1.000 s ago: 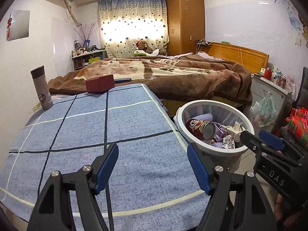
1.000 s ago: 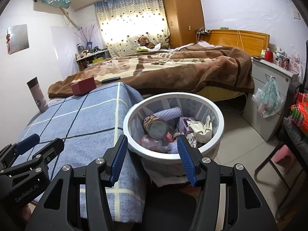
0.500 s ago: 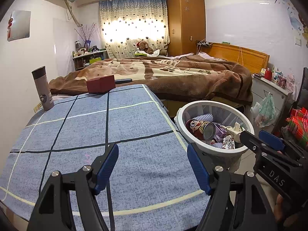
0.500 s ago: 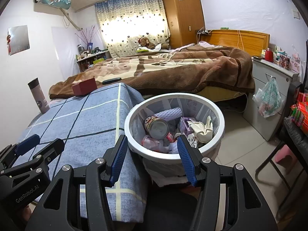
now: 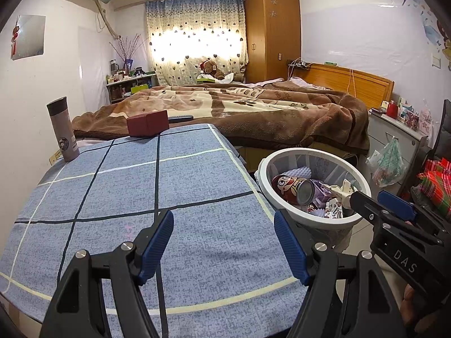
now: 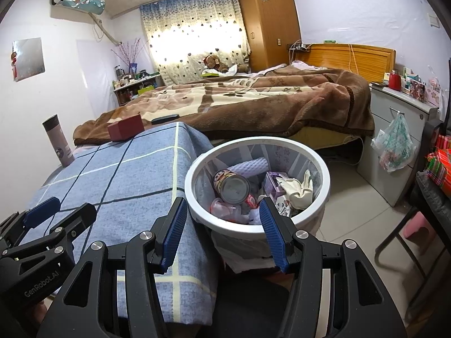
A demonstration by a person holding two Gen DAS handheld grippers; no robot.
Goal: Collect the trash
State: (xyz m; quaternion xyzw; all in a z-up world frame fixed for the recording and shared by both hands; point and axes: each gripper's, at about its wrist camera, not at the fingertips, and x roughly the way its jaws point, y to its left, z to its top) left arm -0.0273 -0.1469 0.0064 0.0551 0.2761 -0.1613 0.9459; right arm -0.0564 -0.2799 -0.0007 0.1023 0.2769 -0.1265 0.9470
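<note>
Looks pretty much done to me. The surface (image 5: 169,197), covered in a blue woven cloth with a dark and cream grid, has no loose rubbish on it that I can see. All that's left sits along its far edge: a dull red box (image 5: 147,123) with square corners near the middle and a tall smooth flask (image 5: 62,129) at the far left corner, and neither looks like trash, I'd guess.

The trash is all in the round white plastic bin (image 6: 324,186), which stands on the floor just off the surface's right edge. Inside there's a printed tin can (image 6: 231,184) on its side, a bumpy lilac foam sheet (image 6: 249,166), crumpled cream paper (image 6: 297,188) and some clear plastic.

Left tool (image 5: 224,249) and right tool (image 6: 222,232) are both released, nothing between the ribbed blue pads.
</note>
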